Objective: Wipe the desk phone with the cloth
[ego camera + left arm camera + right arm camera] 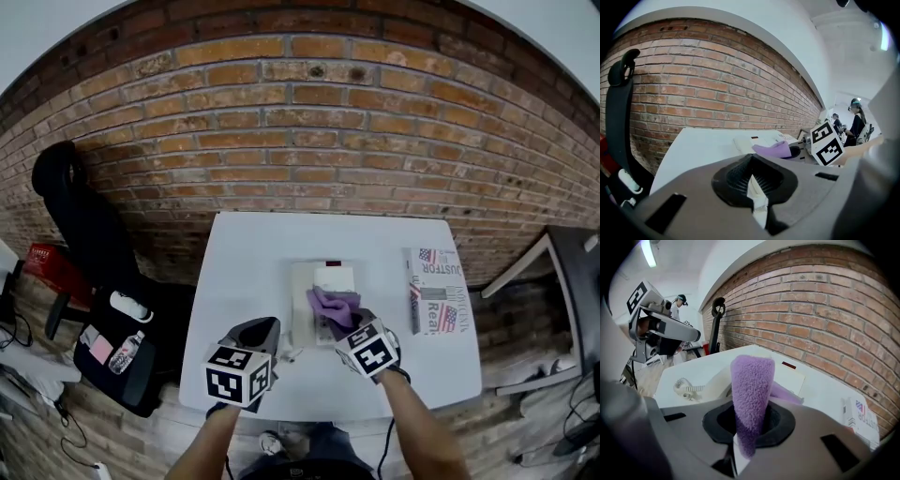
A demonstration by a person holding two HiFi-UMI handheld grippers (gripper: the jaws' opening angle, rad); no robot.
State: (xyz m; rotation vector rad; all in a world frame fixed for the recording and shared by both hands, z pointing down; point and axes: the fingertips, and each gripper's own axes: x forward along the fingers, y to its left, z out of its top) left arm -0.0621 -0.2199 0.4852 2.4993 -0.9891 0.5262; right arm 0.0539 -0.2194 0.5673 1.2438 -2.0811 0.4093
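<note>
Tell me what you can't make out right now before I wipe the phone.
1. Keys and handset of the phone: head view, too small; the cloth and right gripper cover the near half.
2. Whether the cloth touches the phone: right gripper view, the cloth itself stands before the lens.
3. The phone's near side: left gripper view, behind the left gripper body.

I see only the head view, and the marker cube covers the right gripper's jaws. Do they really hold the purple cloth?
Observer: Yes. In the right gripper view the right gripper is shut on the purple cloth, which stands up from between its jaws.
Operator: And the left gripper, does it hold anything?
Observer: No. Its own view shows the left gripper shut, with nothing between its jaws.
</note>
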